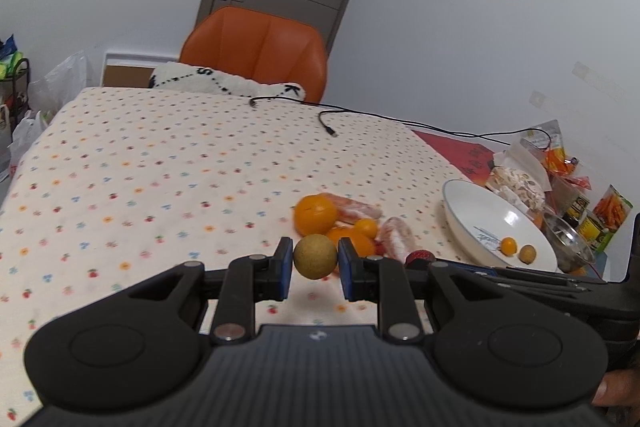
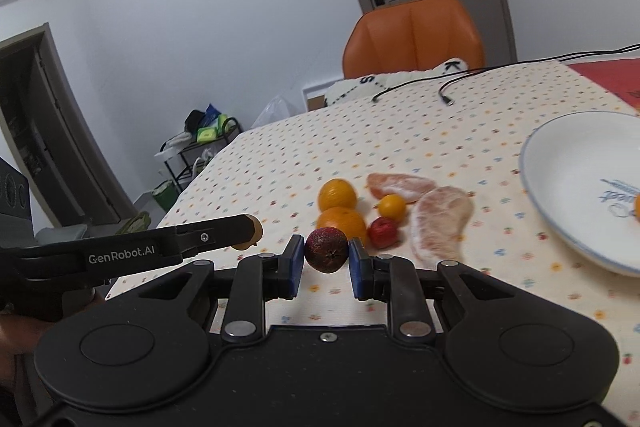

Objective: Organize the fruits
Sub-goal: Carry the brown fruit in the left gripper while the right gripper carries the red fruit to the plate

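Observation:
My left gripper (image 1: pixel 315 263) is shut on a round tan fruit (image 1: pixel 315 257), held just above the dotted tablecloth (image 1: pixel 160 167). A dark red fruit (image 2: pixel 326 250) sits clamped in my shut right gripper (image 2: pixel 326 259). Beyond both lies a pile: two oranges (image 2: pixel 337 193) (image 2: pixel 342 223), a small orange fruit (image 2: pixel 392 206), a small red fruit (image 2: pixel 383 231) and two peeled pomelo segments (image 2: pixel 440 227) (image 2: pixel 400 185). To the right, a white plate (image 1: pixel 472 211) holds a small orange fruit (image 1: pixel 509 246) and a tan fruit (image 1: pixel 527 253). The left gripper's side shows in the right wrist view.
An orange chair (image 1: pixel 256 47) with a white cushion (image 1: pixel 224 81) stands at the table's far edge. A black cable (image 1: pixel 360 115) crosses the far side of the cloth. Snack packets (image 1: pixel 520 179) and a glass bowl (image 1: pixel 568 239) crowd the right edge behind the plate.

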